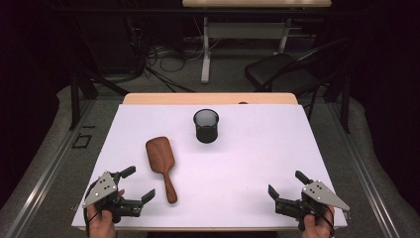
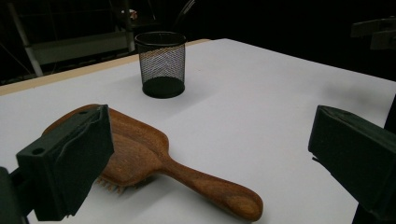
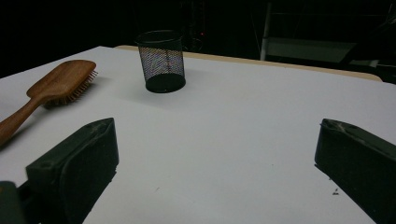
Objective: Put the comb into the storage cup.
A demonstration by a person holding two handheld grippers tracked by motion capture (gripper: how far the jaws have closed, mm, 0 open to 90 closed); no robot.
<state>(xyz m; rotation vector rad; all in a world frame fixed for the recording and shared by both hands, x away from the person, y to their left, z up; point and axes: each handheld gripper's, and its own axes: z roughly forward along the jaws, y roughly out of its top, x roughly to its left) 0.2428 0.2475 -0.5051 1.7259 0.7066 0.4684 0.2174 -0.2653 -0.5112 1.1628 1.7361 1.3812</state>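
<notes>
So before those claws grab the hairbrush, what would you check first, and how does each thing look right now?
1. Left gripper open: ok.
2. Right gripper open: ok.
3. Wooden hairbrush lying flat, bristles down, handle toward the person: ok.
4. Handle free of both grippers: ok.
5. Mesh pen cup upright, apart from the brush: ok.
6. Cup empty: ok, judging by the bare bottom seen through the mesh.

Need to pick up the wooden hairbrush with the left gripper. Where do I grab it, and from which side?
Probably the hairbrush's narrow handle, not the wide paddle head. It lies bristles-down with the handle pointing toward the near edge, right beside the open left gripper. Come from above, jaws closing across the handle's width.
</notes>
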